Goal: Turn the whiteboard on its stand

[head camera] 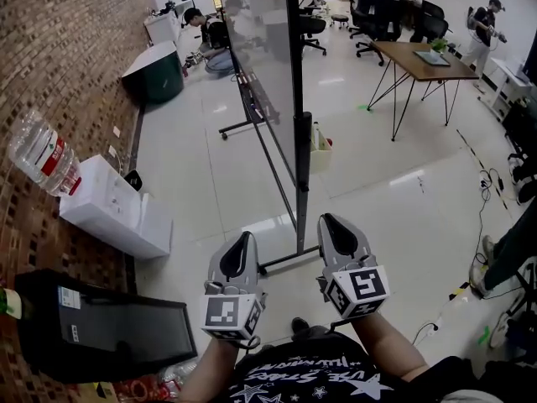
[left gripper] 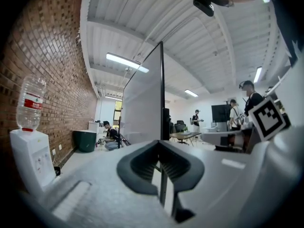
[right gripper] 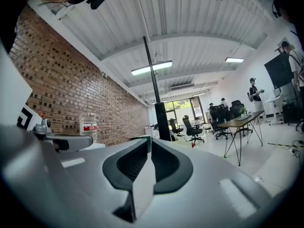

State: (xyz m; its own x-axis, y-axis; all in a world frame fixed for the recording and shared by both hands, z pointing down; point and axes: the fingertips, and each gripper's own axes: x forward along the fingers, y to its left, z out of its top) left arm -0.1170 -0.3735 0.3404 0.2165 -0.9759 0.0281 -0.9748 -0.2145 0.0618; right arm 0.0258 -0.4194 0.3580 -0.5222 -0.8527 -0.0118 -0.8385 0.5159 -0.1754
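**Whiteboard** (head camera: 267, 65), one: upper centre of the head view, standing on the pale glossy floor, well apart from both grippers. It shows almost edge-on there, a tall upright panel with a thin black frame and a glossy grey-white face that mirrors the room. Nothing touches it.

**Stand** (head camera: 302, 183), one: a black upright post at the board's near edge, running down to a black foot bar at lower centre, just ahead of the grippers. A second foot shows behind, at centre left.

**Grippers**, two, side by side at lower centre, each bearing one marker cube.
- **Left gripper** (head camera: 242, 243): jaw tips meet and nothing is gripped.
- **Right gripper** (head camera: 334, 227): jaws all but together, a thin slit between them, nothing gripped.

**Water dispenser** (head camera: 113, 208), one, white, at centre left against the brick wall, carrying one clear bottle (head camera: 42, 154) with a red label.

**Green bin** (head camera: 155, 75), one, upper left.

**Wooden desk** (head camera: 419, 57), one, upper right, on thin black legs.

**Dark office chairs** (head camera: 377, 15), several along the top edge, count unclear.

**People**, at least three:
- one crouched at upper left
- one at top centre
- one standing at upper right
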